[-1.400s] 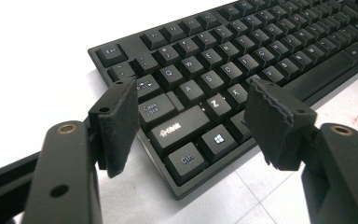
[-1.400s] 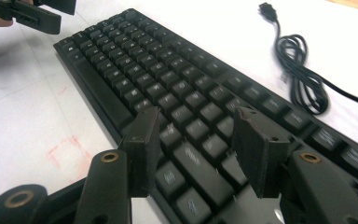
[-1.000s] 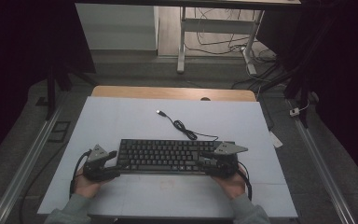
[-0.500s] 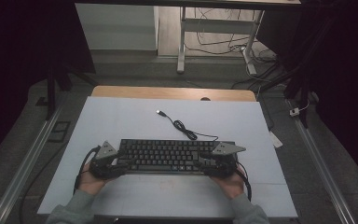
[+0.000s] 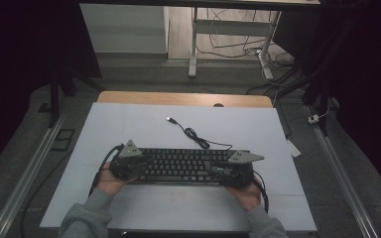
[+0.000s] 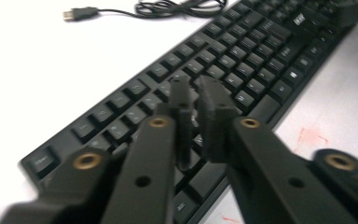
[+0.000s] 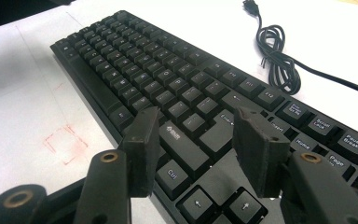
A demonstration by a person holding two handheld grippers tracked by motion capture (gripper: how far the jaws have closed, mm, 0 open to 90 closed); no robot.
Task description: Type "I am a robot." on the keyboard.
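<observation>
1. The left gripper (image 6: pixel 193 100) had just been closing; its jaws stood almost pressed together, with only a thin gap and nothing between them, poised over the left end of the keyboard (image 6: pixel 223 65).
2. The right gripper (image 7: pixel 198 149) had its jaws spread wide above the keys at the keyboard's right end. Whether the pads touched the keys could not be made out.
3. In the high view the keyboard (image 5: pixel 183 166) lay flat on the near half of the white table (image 5: pixel 129 124), with the left gripper (image 5: pixel 129 166) over its left end and the right gripper (image 5: pixel 235 168) over its right end.
4. Its cable (image 5: pixel 198 139) ran from the far edge in a loose coil, with the USB plug (image 5: pixel 170 119) lying free farther off.
5. Hidden or unclear: both grippers covered the keyboard's ends in the high view; the left gripper view was blurred, so key legends were unreadable. Faint red marks (image 7: pixel 65 142) showed on the table near the keyboard's near edge.
</observation>
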